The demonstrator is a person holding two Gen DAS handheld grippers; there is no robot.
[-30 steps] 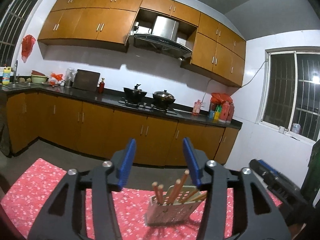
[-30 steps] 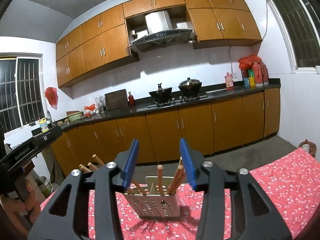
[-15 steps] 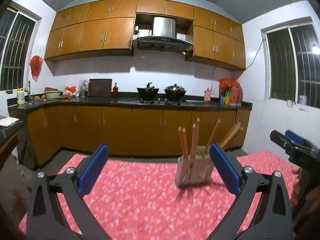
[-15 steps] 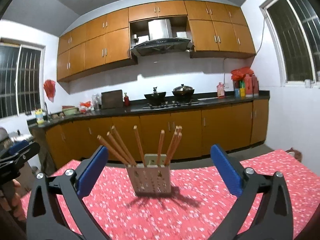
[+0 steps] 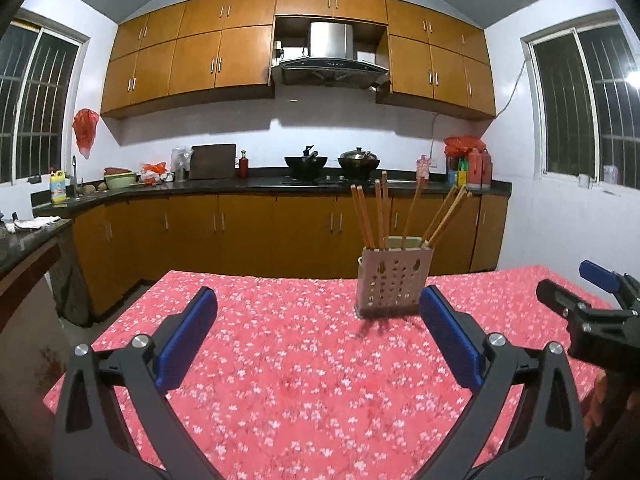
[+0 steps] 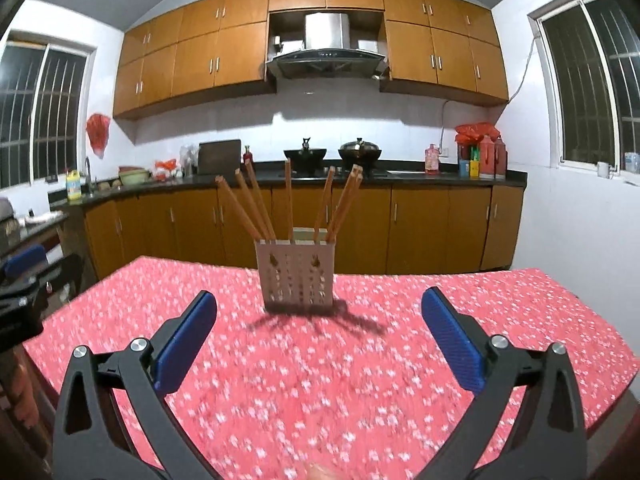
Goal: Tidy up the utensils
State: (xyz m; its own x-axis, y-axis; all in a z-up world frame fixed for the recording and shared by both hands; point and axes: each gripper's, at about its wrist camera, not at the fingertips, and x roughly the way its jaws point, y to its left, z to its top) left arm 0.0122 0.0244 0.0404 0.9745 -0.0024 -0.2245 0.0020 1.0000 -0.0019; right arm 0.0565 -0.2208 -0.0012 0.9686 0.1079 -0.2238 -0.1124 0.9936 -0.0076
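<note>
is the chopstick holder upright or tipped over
Upright. The perforated holder stands on its base on the red floral tablecloth, with chopsticks fanning out of its open top.

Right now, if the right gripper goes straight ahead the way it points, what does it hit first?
Most likely the perforated chopstick holder on the red tablecloth. It stands roughly centred ahead of the open right gripper, nothing between them. Depth is unclear; pointing slightly downward, it might meet the cloth first.

The chopsticks (image 6: pixel 256 204) looked like smooth wood, their holder (image 6: pixel 298 274) matt perforated plastic; a flowered red cloth (image 6: pixel 320 380) covered the tabletop; kitchen cabinets (image 5: pixel 248 60) were glossy wood.
</note>
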